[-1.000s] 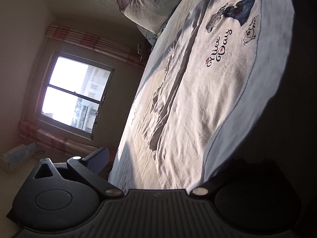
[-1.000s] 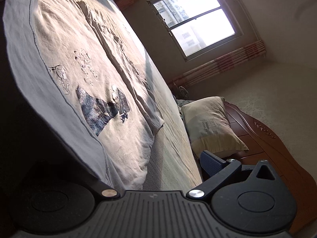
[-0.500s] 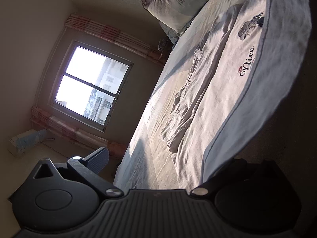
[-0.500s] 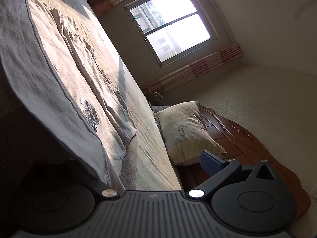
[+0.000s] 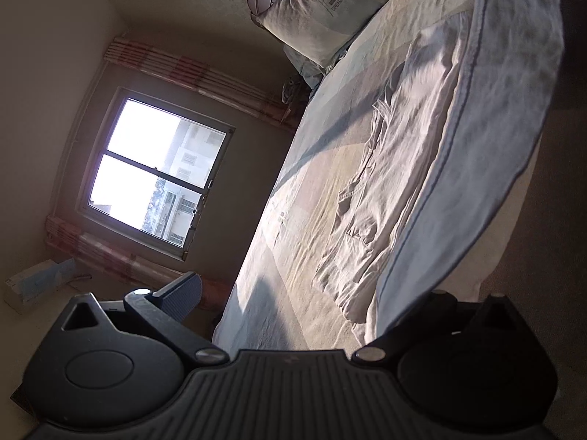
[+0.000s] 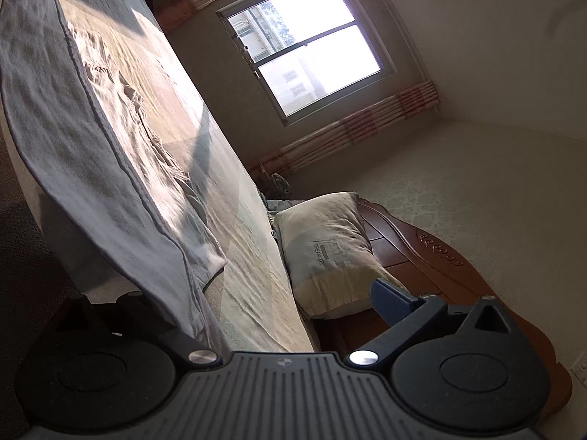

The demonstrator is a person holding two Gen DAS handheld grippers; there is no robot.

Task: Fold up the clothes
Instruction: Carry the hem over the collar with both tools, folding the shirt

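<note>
Now, wide pale-sheeted bed [image 5: 312, 190] under bright two-pane window [image 5: 154, 168]; across it my white cotton garment with grey stitched hem [image 5: 488, 168], hem edge raised off the sheet, rest rumpled flat; my left claw [image 5: 304, 315] and right claw [image 6: 279, 315] each spread, fabric hiding one finger.
</note>
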